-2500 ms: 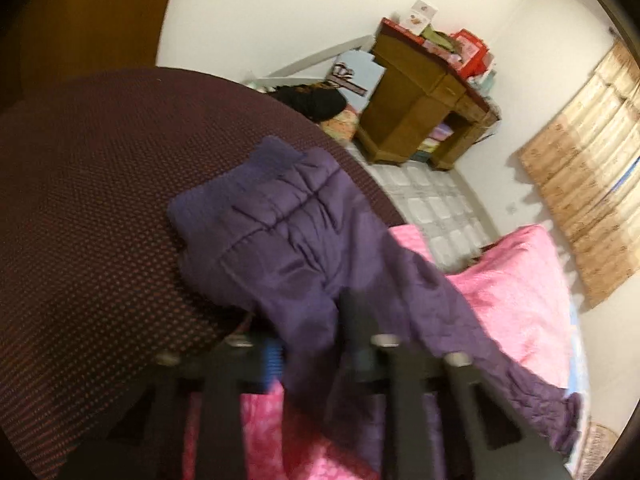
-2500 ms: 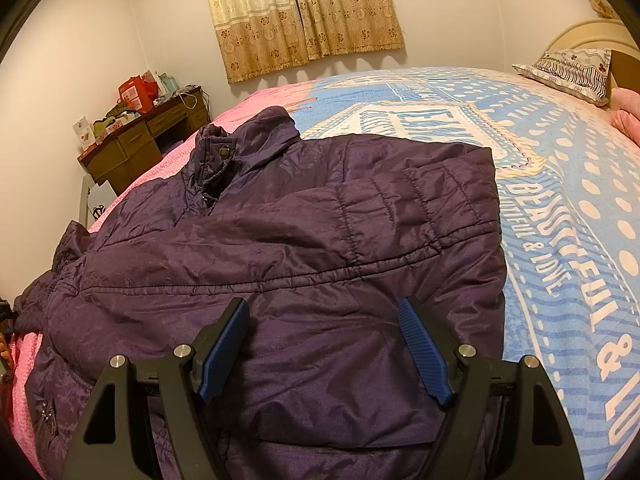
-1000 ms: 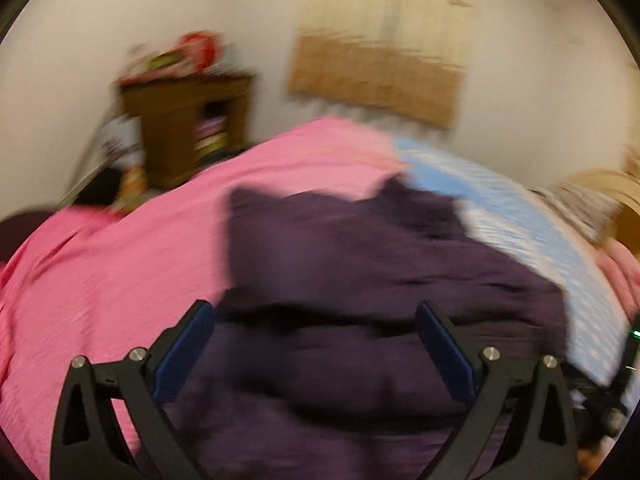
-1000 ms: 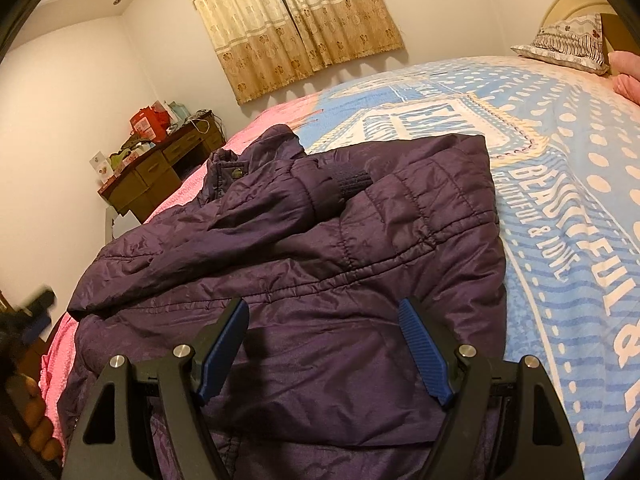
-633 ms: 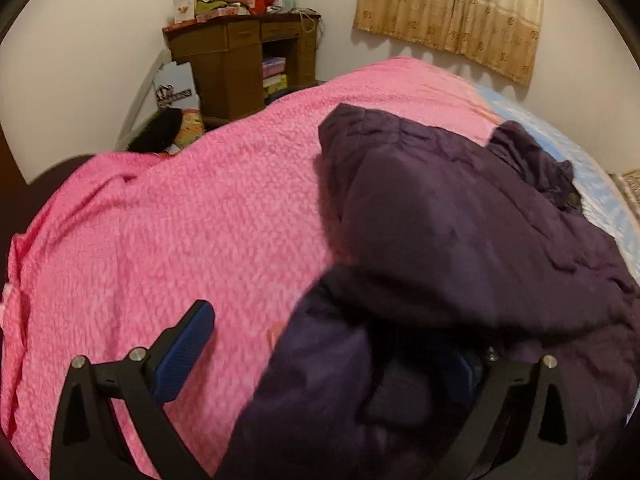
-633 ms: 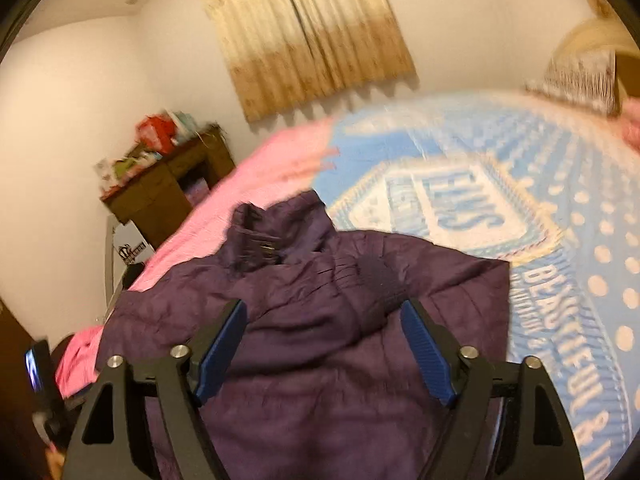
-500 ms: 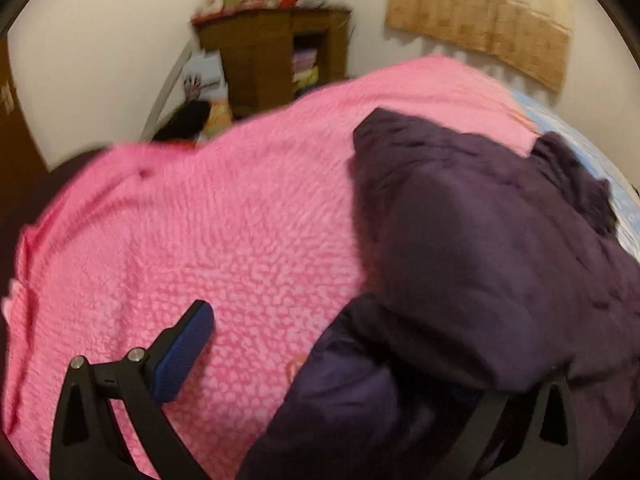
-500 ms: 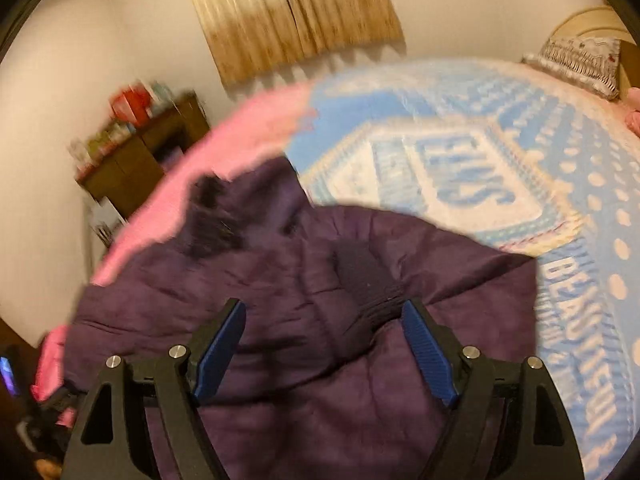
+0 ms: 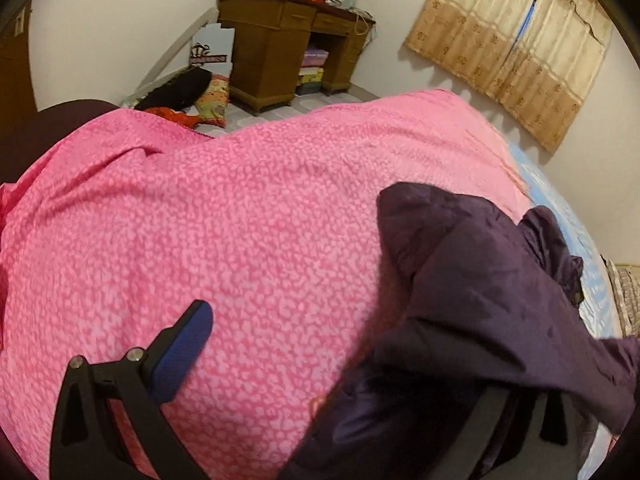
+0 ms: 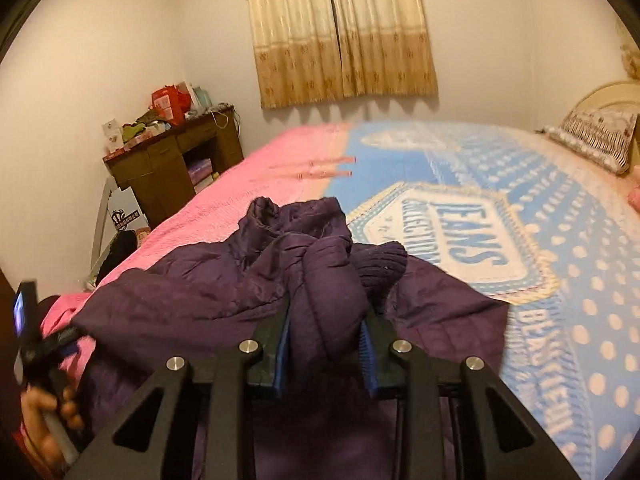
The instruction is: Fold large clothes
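- The right gripper [image 10: 326, 344] is clenched on a thick bunch of the purple jacket [image 10: 224, 296]; its jaws have just been closing, and the padded sleeve with its knitted cuff [image 10: 380, 264] stands up between the two blue pads in the lower middle of the right wrist view
- The left gripper [image 9: 344, 360] is released: its one visible blue pad [image 9: 182, 350] stands free over the pink blanket [image 9: 240, 220] in the lower left of the left wrist view, and the other finger is hidden under a dark fold of the jacket at the lower right, so I cannot tell if this fold touches it
- In the right wrist view a hand [image 10: 44, 420] with the left tool is at the lower left edge, beside the jacket
- The jacket lies across the border of the pink blanket and the blue printed bedspread [image 10: 540, 260], in the centre of the right wrist view
- I judge the step in hand is to fold a sleeve inward over the body of the jacket; the next move calls for carrying the gripped sleeve across and laying it flat, while the left tongs take the near edge
- Compared with one second ago, the right jaws were wide apart above the flat jacket with nothing between them, and now the sleeve is bunched and raised; the left view was filled by the jacket, now it shows mostly pink blanket
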`<action>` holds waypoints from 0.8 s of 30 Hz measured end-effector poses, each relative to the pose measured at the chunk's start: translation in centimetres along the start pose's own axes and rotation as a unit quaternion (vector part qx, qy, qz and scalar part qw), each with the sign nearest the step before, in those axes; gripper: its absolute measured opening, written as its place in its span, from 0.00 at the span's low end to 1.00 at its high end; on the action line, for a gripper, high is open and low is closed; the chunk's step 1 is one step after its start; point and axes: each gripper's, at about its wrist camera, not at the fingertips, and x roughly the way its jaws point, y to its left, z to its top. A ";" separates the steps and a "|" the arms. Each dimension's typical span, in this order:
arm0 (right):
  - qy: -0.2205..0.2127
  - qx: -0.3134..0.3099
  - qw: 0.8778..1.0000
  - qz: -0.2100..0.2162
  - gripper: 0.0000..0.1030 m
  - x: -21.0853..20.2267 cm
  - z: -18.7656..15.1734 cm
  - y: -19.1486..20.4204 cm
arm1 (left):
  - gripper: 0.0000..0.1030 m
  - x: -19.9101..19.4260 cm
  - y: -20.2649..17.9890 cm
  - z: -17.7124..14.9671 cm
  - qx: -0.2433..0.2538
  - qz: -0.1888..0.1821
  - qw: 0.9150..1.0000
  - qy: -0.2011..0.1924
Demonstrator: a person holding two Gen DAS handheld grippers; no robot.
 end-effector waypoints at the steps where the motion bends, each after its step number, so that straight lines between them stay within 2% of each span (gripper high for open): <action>1: 0.005 -0.006 1.000 -0.007 0.29 -0.3 -0.5 0.0 | 1.00 0.0 -0.2 -0.1 0.010 0.005 1.000 -0.002; 3: 0.042 -0.014 0.999 -0.027 0.31 1.4 -2.6 -0.5 | 1.00 0.1 -0.8 -1.2 0.046 0.033 0.998 -0.009; 4: 0.062 -0.012 0.998 -0.032 0.38 2.7 -3.9 -0.8 | 1.00 0.3 -1.0 -2.0 0.058 0.046 0.997 -0.007; 6: 0.102 -0.006 0.994 -0.037 0.51 6.0 -7.1 -1.9 | 1.00 1.2 -0.2 -2.6 0.054 0.044 0.998 0.007; 8: 0.085 -0.005 0.996 -0.028 0.55 6.0 -8.2 -2.3 | 1.00 1.0 0.2 -2.5 0.052 0.036 0.998 0.006; 9: 0.088 0.000 0.996 -0.030 0.61 5.8 -7.7 -2.4 | 1.00 0.8 0.3 -2.2 0.054 0.034 0.998 0.010; 10: 0.095 0.007 0.995 -0.031 0.63 5.7 -7.5 -2.6 | 1.00 0.5 0.3 -2.2 0.059 0.031 0.998 0.016; 13: 0.113 0.026 0.993 -0.027 0.63 4.5 -7.2 -3.2 | 1.00 -1.3 1.2 -2.6 0.066 0.037 0.997 0.031; 15: 0.101 0.044 0.994 -0.028 0.63 2.0 -7.3 -3.6 | 1.00 -2.9 1.9 -2.9 0.075 0.043 0.996 0.030; 19: 0.035 0.054 0.998 -0.025 0.63 -2.9 -6.4 -3.9 | 1.00 -6.6 1.8 -1.8 0.121 0.063 0.990 -0.036; 20: 0.023 0.040 0.999 -0.023 0.61 -3.6 -5.3 -3.6 | 1.00 -7.0 1.6 -1.2 0.126 0.057 0.989 -0.051; 22: 0.015 0.013 1.000 -0.016 0.45 -3.6 -3.1 -2.5 | 1.00 -8.2 -0.5 0.6 0.140 0.028 0.986 -0.083; 24: 0.013 0.007 1.000 0.007 0.45 -2.7 -1.1 -1.9 | 1.00 -8.3 -3.1 2.1 0.157 0.014 0.982 -0.104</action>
